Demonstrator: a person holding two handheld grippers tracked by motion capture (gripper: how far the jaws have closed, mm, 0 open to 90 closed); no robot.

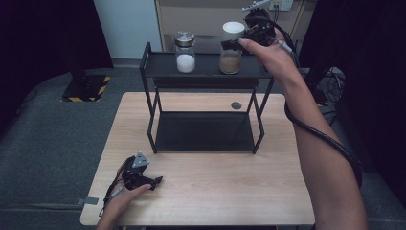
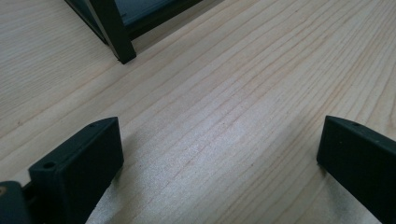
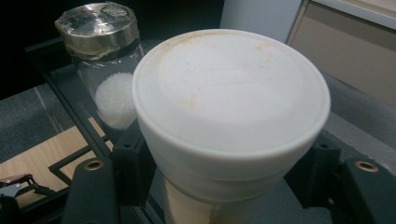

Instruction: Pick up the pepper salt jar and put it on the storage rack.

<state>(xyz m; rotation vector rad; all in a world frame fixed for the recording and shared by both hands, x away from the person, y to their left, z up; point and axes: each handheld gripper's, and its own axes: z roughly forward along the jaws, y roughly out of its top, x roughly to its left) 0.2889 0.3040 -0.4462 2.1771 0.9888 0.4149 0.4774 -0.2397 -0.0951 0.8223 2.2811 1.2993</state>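
Your right gripper [image 1: 233, 43] is clamped on the white-lidded jar [image 1: 231, 53] of brown powder, jaws pinching it just under the lid. That jar stands on the top shelf of the black rack [image 1: 158, 64], right of the metal-capped jar [image 1: 185, 51] of white grains. Your left gripper [image 1: 154, 182] rests on the table [image 1: 215, 191] in front of the rack, jaws apart, nothing between.

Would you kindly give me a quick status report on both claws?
Right claw shut on white-lidded jar, top shelf. Left claw open, resting on table. Silver-lidded jar stands beside, apart.
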